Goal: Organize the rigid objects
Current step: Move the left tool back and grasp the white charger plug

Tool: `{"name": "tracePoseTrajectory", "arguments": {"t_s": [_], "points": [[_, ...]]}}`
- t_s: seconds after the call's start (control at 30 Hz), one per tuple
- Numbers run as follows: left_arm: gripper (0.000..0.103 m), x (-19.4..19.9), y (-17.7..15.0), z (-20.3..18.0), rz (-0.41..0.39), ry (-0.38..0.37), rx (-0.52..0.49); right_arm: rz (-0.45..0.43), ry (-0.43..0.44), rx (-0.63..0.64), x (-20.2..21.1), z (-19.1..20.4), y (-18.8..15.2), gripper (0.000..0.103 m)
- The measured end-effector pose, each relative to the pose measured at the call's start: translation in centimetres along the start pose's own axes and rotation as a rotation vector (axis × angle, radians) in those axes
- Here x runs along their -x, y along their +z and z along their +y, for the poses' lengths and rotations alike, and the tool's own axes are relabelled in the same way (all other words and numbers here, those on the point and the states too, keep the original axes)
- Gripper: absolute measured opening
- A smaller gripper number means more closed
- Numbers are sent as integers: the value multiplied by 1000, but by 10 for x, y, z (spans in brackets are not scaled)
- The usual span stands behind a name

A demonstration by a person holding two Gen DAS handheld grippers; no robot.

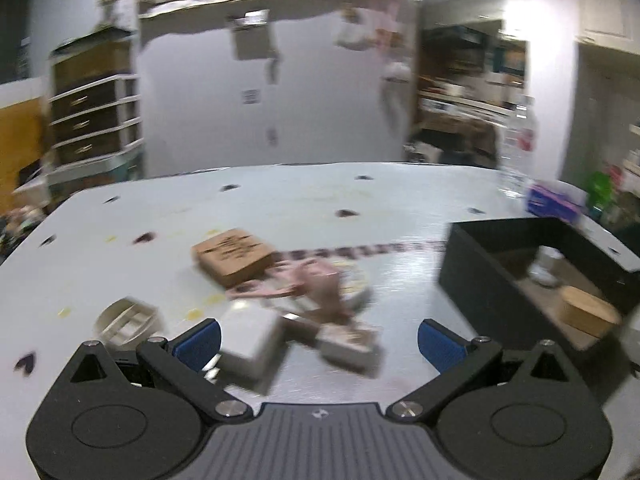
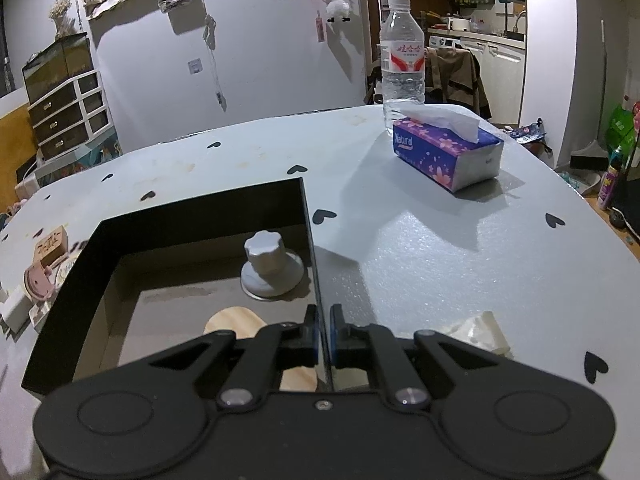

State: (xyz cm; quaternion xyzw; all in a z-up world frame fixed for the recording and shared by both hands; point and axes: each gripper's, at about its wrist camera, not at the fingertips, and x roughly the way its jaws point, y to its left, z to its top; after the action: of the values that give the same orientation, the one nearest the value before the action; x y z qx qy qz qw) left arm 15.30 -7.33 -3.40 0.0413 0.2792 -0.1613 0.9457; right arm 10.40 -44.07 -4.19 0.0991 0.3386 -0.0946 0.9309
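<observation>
The left wrist view is motion-blurred. My left gripper [image 1: 320, 344] is open and hangs low over a cluster on the pale table: a white block [image 1: 252, 340] by the left pad, a small white box [image 1: 352, 346], a pink item [image 1: 316, 284] and a brown cardboard box [image 1: 232, 258]. A round white piece [image 1: 126, 322] lies further left. The black box [image 1: 500, 292] stands to the right. My right gripper [image 2: 325, 338] is shut on the right wall of the black box [image 2: 314, 264]. Inside lie a grey knobbed lid [image 2: 268, 268] and a wooden oval [image 2: 236, 322].
A purple tissue box [image 2: 448, 152] and a water bottle [image 2: 402, 60] stand at the table's far right. A translucent white piece [image 2: 480, 334] lies just right of my right gripper. Drawers [image 2: 68, 116] stand beyond the table's left edge.
</observation>
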Motion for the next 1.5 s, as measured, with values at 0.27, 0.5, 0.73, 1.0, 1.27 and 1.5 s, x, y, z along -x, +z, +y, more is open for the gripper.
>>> {"name": "tracePoseTrajectory", "arguments": {"t_s": [0.27,0.5,0.73,1.0,1.27,1.5], "points": [[97,-9,-6,18,-38,56,51,0,2,-4,1,1,-1,5],[61,-35,9,36,11,27,-1,1,6,-6,1,0,-1,5],[55,-51,11,47,98,-19,-25,7,4,3,1,0,-1,5],[55,-71,9,56,175,-38,8,7,4,11,0,-1,-1,5],[50,-59,6,48,166,31,61,12,11,7,0,-2,0,5],[48,-16,6,21,102,-29,73,15,10,17,0,-2,1,5]]}}
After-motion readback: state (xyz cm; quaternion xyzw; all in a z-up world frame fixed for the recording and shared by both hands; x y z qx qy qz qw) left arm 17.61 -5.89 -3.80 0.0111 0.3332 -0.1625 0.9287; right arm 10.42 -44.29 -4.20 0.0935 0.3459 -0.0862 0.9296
